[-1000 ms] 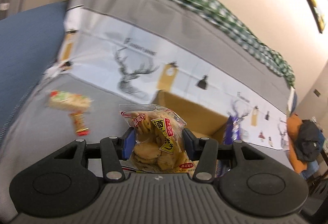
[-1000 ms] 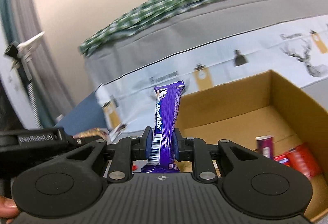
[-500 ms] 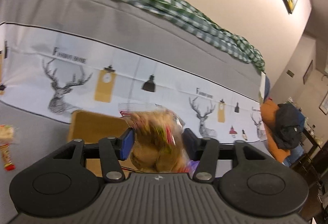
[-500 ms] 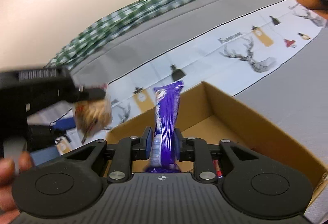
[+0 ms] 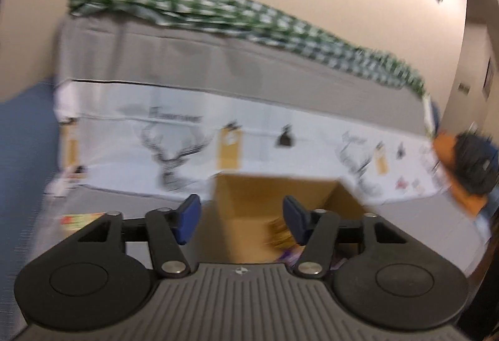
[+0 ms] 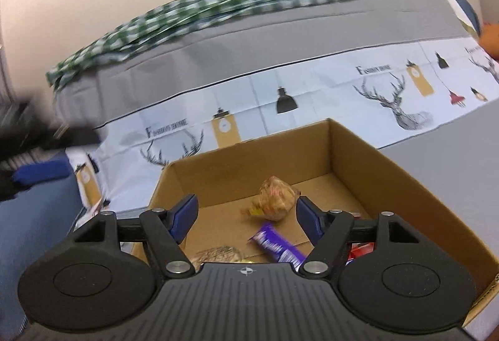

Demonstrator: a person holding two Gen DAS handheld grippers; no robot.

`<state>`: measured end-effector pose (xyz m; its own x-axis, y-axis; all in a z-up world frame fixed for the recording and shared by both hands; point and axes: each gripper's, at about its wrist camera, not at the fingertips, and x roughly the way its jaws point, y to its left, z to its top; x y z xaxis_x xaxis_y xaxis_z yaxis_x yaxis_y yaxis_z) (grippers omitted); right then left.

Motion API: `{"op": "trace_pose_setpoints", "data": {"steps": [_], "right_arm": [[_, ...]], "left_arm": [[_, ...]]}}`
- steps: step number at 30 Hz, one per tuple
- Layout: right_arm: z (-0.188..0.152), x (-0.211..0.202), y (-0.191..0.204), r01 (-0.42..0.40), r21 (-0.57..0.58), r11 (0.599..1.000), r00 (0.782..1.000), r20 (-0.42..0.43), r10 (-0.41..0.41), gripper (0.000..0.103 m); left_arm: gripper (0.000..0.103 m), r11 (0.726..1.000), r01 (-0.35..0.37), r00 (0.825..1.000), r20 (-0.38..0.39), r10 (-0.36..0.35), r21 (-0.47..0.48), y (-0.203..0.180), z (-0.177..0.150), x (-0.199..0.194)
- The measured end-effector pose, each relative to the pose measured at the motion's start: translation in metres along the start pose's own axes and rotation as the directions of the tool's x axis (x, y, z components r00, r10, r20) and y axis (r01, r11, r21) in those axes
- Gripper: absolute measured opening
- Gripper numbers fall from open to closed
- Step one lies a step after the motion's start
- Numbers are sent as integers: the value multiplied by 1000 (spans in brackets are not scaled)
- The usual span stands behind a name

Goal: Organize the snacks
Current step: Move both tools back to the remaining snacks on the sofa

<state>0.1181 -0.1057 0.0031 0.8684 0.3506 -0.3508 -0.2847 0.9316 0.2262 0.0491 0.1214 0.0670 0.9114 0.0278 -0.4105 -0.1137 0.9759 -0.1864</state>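
An open cardboard box (image 6: 389,172) sits on the grey surface ahead of both grippers. Inside it lie a clear bag of brown crackers (image 6: 274,197) and a purple chocolate bar (image 6: 277,247). My right gripper (image 6: 246,210) hangs over the box's near side, its jaws opening with nothing between the pads. In the blurred left wrist view my left gripper (image 5: 240,210) faces the box (image 5: 274,194); its jaws are closing on nothing. A yellowish blur of the cracker bag (image 5: 280,231) shows by its right finger. The left gripper's blue pad (image 6: 40,172) shows blurred at the right view's left edge.
Red packets (image 6: 358,250) and a golden packet (image 6: 218,253) also lie in the box. A red-and-green snack (image 5: 81,221) lies on the grey surface to the left. Behind stand a deer-print sheet (image 6: 389,97), a green checked cloth (image 6: 218,7) and an orange seat with a dark bag (image 5: 474,163).
Both grippers let go: the cracker bag left my left gripper and the purple bar left my right gripper, and both now lie in the box. The left gripper swung back leftward.
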Motion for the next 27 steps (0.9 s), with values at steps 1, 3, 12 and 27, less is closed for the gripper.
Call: {"op": "trace_pose_setpoints", "data": {"steps": [1,3,12,27], "right_arm": [[-2,-1,4,-6,-17,1000,1000,0,6,71],[-6,-4,10,-13,-48,999,1000,8,13,71],[-32,-32,50,-57,-212,976,996,60,72,53],[-86,-64,124,-215,-437,873,967,30,253,18]], "left_arm": [[56,1000,-17,1000,-7,17,13,13,-8,-7],[39,998,-56,998,-34,58,40,41,-26,-20],[27,980,-77,995,-77,64,-185,135,-84,-62],[33,960,-25,1000,11,29,-280,145,-81,-82]]}}
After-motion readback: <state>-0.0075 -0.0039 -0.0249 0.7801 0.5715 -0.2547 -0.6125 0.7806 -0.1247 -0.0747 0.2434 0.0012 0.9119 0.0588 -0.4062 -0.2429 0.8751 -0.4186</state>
